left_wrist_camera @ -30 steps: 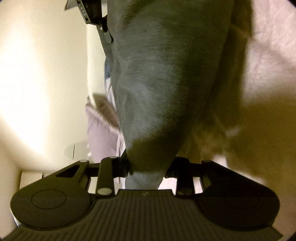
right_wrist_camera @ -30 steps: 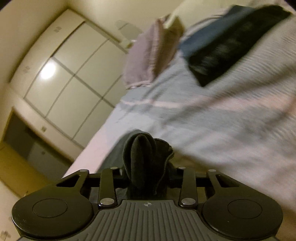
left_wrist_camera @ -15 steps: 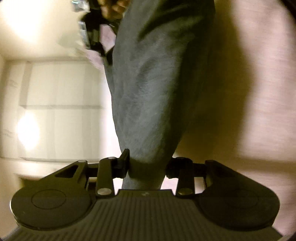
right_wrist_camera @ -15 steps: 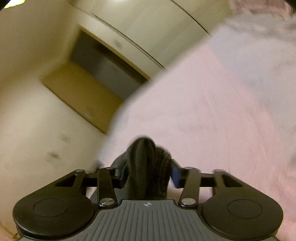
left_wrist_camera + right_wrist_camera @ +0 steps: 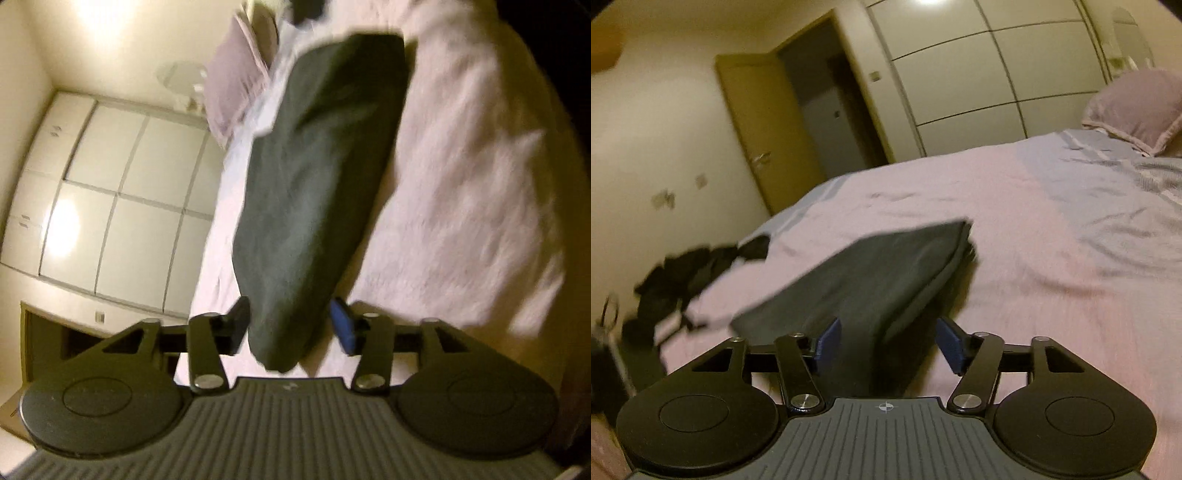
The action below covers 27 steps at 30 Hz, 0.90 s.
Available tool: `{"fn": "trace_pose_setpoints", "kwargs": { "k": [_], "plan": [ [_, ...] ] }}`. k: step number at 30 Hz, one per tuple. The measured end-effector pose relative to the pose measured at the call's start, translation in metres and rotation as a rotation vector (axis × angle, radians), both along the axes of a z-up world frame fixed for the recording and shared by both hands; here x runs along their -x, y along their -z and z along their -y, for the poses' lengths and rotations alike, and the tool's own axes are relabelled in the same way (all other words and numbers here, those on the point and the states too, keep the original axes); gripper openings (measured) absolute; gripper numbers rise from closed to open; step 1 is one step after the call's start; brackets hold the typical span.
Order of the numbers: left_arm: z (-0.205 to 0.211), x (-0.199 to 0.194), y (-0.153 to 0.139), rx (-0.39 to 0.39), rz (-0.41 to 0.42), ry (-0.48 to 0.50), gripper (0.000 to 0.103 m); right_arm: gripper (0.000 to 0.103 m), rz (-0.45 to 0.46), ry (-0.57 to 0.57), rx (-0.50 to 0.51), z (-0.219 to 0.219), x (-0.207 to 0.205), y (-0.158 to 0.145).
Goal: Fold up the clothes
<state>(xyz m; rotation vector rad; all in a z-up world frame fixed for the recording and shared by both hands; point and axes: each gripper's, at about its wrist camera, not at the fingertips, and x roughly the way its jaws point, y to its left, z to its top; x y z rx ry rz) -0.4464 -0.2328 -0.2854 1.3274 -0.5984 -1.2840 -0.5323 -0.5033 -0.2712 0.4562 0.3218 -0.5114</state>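
Garment (image 5: 317,192), dark grey-green, lies folded into a long flat panel on the bed (image 5: 480,192). In the left wrist view it runs from 6 o'clock, between the fingers, up toward 12 o'clock, where its far edge ends square. In the right wrist view the same garment (image 5: 871,280) extends from 6 o'clock toward 12 o'clock, with layered edges visible along its 3 o'clock side.

Left gripper (image 5: 291,326): jaws spread wide. The near end of the garment sits between the blue pads; the pad at 9 o'clock is at the cloth edge, the pad at 3 o'clock stands slightly clear. Motion blur prevents confirming contact.

Right gripper (image 5: 886,341): jaws spread wide, pads clear of the cloth on both sides, nothing clamped. The garment's near end lies between and below them.

Bed cover is pale pink, grey-blue toward the head end. Pillow (image 5: 1137,110), mauve, stands at 2 o'clock in the right wrist view. Dark clothing pile (image 5: 694,273) lies at 9 o'clock on the bed edge. Wardrobe (image 5: 979,74) with pale panelled doors stands at 12 o'clock, and an open door (image 5: 764,136) at 10 o'clock.
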Motion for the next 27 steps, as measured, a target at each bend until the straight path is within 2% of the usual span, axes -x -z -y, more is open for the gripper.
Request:
{"fn": "trace_pose_setpoints", "kwargs": {
  "k": [2,6,7,8,11,16,17,19,21,24,27],
  "plan": [
    [-0.017,0.000,-0.005,0.022,-0.008,0.017,0.058,0.062,-0.008,0.014,-0.030,-0.012,-0.005,0.014],
    [0.000,-0.003,-0.003,0.002,-0.056,-0.001,0.058,0.061,0.036,0.017,-0.100,-0.009,-0.022,0.029],
    [0.005,-0.008,-0.001,-0.021,-0.084,-0.021,0.053,0.049,0.057,0.022,-0.130,-0.004,-0.028,0.029],
    [0.010,-0.016,0.003,-0.045,-0.112,-0.045,0.037,0.007,0.075,0.039,-0.180,0.003,-0.030,0.031],
    [0.005,-0.025,0.011,-0.046,-0.135,-0.050,0.033,0.006,0.149,0.109,-0.371,0.023,-0.021,0.042],
    [-0.002,-0.026,0.014,-0.049,-0.143,-0.046,0.031,0.006,0.214,0.150,-0.503,0.029,0.000,0.064],
    [0.000,-0.028,0.013,-0.052,-0.143,-0.046,0.031,0.006,0.213,0.154,-0.495,0.027,0.001,0.061],
    [0.005,-0.030,0.010,-0.058,-0.144,-0.048,0.031,0.007,0.152,0.153,-0.406,0.018,0.002,0.043],
    [0.001,-0.034,-0.001,-0.064,-0.165,-0.051,0.033,0.012,0.116,0.119,-0.321,0.017,-0.012,0.030],
    [-0.016,-0.040,-0.024,-0.055,-0.267,-0.034,0.034,0.017,0.067,0.064,-0.197,0.015,-0.035,0.012],
    [-0.031,-0.038,-0.049,-0.001,-0.368,0.013,0.034,0.020,0.018,0.009,-0.073,0.014,-0.058,-0.006]
  ]
}}
